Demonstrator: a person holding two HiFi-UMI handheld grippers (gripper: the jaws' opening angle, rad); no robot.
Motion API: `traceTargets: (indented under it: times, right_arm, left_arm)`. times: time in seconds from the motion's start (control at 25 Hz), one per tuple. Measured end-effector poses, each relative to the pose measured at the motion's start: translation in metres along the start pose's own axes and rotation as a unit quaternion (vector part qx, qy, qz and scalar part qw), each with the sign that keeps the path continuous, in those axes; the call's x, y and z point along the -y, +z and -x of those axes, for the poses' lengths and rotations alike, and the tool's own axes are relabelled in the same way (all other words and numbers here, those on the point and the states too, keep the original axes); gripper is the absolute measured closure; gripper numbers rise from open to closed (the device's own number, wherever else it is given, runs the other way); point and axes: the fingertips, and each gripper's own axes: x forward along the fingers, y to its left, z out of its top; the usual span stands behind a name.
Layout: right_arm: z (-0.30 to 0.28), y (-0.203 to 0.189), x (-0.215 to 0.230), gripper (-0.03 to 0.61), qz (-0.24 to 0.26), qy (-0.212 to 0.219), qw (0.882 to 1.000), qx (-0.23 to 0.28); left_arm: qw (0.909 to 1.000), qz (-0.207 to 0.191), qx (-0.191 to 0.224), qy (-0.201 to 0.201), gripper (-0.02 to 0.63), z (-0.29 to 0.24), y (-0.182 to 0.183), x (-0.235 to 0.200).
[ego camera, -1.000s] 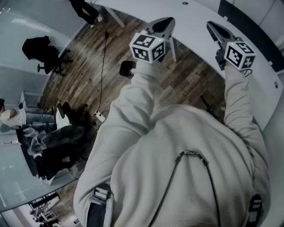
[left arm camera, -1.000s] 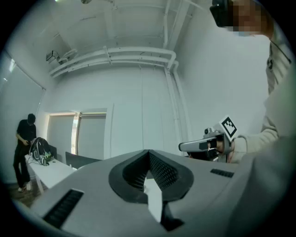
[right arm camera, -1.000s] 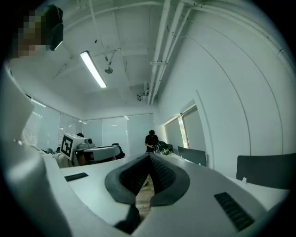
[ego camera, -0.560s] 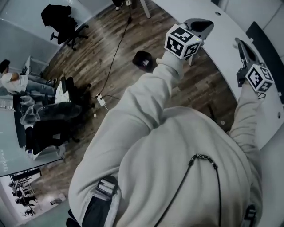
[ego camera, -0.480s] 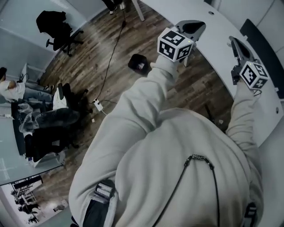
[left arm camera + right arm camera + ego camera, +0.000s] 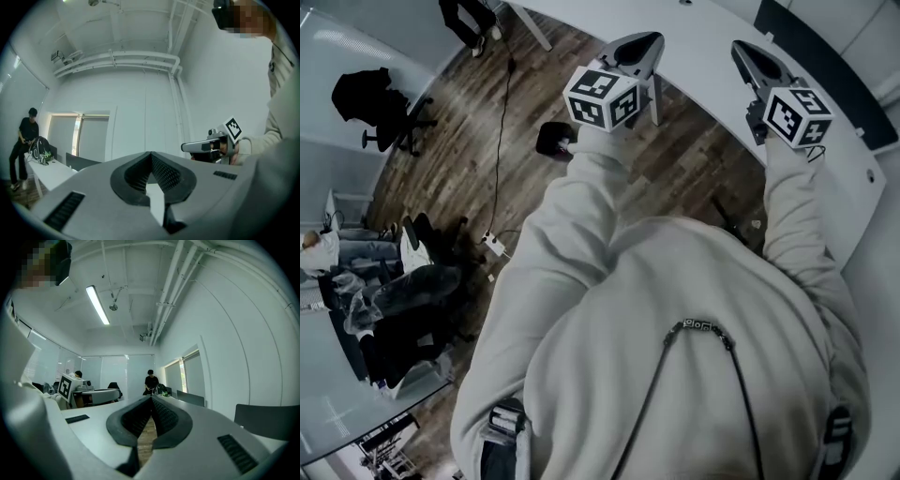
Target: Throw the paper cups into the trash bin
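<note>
No paper cup and no trash bin shows in any view. In the head view both grippers are held out level in front of the person. My left gripper (image 6: 645,42) is shut and empty, its marker cube (image 6: 602,97) behind it over the wooden floor. My right gripper (image 6: 741,47) is shut and empty too, over the white curved table (image 6: 834,141). In the left gripper view the jaws (image 6: 151,158) meet with nothing between them, and the right gripper (image 6: 206,146) shows at the right. The right gripper view shows its jaws (image 6: 151,400) closed together.
A black object (image 6: 555,139) lies on the wooden floor by the left sleeve. An office chair (image 6: 380,105) stands at the upper left, a power strip (image 6: 490,242) with its cable on the floor. A seated person (image 6: 319,251) is at the left edge; another person (image 6: 151,382) stands by a far desk.
The head view has swung: half a second ago both grippers sat further right in the picture, now they are back to the left. Both stay shut and empty.
</note>
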Motion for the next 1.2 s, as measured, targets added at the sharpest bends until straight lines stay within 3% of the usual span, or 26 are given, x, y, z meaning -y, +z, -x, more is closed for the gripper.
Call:
traceTargets:
  times: [0.24,0.48,0.88,1.04,1.2]
  right_arm:
    - [0.008,0.005,0.039,0.565,0.004,-0.05,0.999,-0.013]
    - [0.03,-0.001,0.076,0.566,-0.011,-0.054,0.998,-0.017]
    - [0.013,-0.041,0.127,0.566,-0.003,-0.071,0.996,-0.05]
    - [-0.014,-0.051,0.158,0.566,-0.003,-0.076,0.995,-0.062]
    - [-0.055,-0.034,0.207,0.565,-0.006,-0.082,0.994,-0.068]
  left_arm:
    - [0.9998,-0.004,0.004,0.019,0.618,-0.009,0.004,-0.024]
    - [0.9996,0.015,0.015,0.021,0.618,-0.025,0.007,-0.046]
    - [0.9976,0.011,0.011,-0.067,0.618,-0.111,-0.021,-0.05]
    - [0.9922,0.003,0.008,-0.124,0.618,-0.157,-0.043,-0.081]
    - [0.9919,0.013,0.002,-0.126,0.618,-0.218,-0.042,-0.136]
